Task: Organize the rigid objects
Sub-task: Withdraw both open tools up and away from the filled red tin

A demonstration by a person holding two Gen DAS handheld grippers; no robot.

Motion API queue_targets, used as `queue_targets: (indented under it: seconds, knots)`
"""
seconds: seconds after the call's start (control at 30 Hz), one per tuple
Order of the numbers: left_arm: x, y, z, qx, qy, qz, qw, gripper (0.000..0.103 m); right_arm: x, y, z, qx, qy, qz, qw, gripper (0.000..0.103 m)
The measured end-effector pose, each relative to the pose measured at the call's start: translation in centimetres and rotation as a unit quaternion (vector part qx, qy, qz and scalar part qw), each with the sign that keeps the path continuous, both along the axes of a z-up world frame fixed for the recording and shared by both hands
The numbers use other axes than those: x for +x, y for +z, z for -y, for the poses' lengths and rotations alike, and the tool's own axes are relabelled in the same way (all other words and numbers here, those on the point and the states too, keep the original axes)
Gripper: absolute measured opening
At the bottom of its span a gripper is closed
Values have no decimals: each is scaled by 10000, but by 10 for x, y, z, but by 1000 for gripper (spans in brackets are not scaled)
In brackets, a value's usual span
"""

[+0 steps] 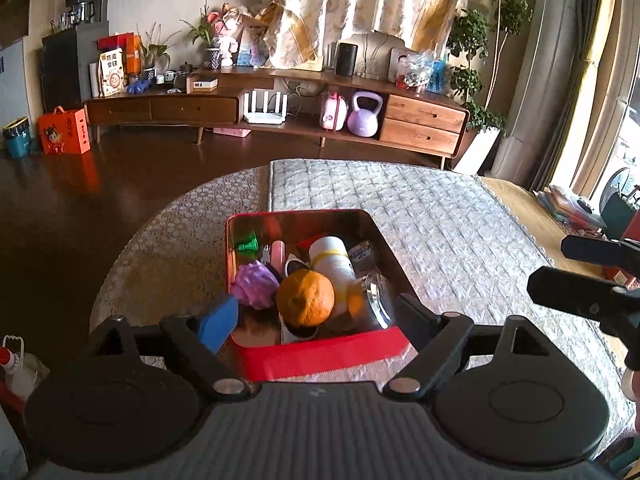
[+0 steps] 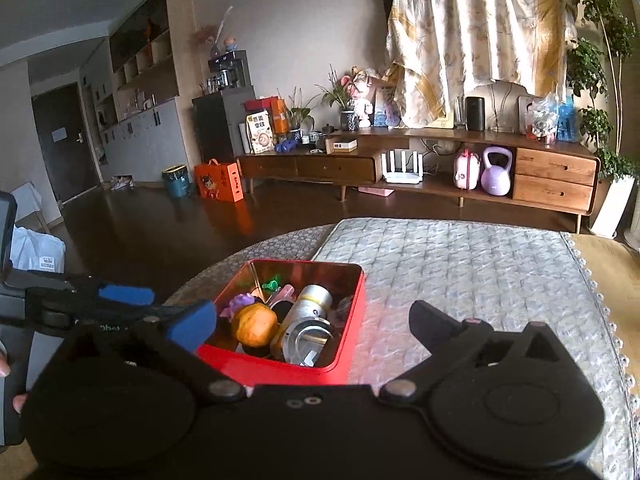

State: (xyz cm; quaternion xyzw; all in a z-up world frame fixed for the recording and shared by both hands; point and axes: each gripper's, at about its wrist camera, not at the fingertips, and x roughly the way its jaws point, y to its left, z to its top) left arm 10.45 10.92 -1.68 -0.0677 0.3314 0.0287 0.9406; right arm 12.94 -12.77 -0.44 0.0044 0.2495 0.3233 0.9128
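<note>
A red metal tin (image 1: 320, 354) (image 2: 348, 320) stands on the quilted table. It holds an orange (image 1: 306, 298) (image 2: 256, 325), a white bottle (image 1: 334, 264) (image 2: 314, 300), a purple lumpy toy (image 1: 256, 284), a green piece (image 1: 247, 245), a glass jar (image 1: 372, 296) (image 2: 306, 338) and other small items. My left gripper (image 1: 320, 312) is open, its fingers either side of the tin's near end, empty. My right gripper (image 2: 312, 320) is open and empty, just in front of the tin; it also shows in the left wrist view (image 1: 588, 276).
The table has a grey quilted cover (image 1: 460, 232) (image 2: 480, 276) with a fringed right edge. Beyond it are dark floor and a long wooden TV cabinet (image 1: 280, 112) (image 2: 420, 168). An orange gift box (image 1: 64, 132) stands on the floor at left.
</note>
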Motion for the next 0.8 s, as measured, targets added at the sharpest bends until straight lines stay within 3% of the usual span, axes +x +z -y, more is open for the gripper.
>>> queue_targets:
  seconds: [0.07, 0.23, 0.53, 0.8]
  knots:
    - [-3, -1, 2, 32, 25, 10, 10000, 103, -1, -1, 1, 45, 13, -24, 10000, 103]
    - [-10, 0, 6, -25, 23, 84, 10000, 103, -5, -3, 3, 56, 61, 7, 10000, 103]
    - [-16, 5, 18, 224, 37, 254, 9994, 103, -5, -8, 6, 94, 14, -46, 9999, 103]
    - [-13, 3, 24, 148, -44, 143, 9998, 103, 3, -18, 22, 138, -247, -197, 9994, 103]
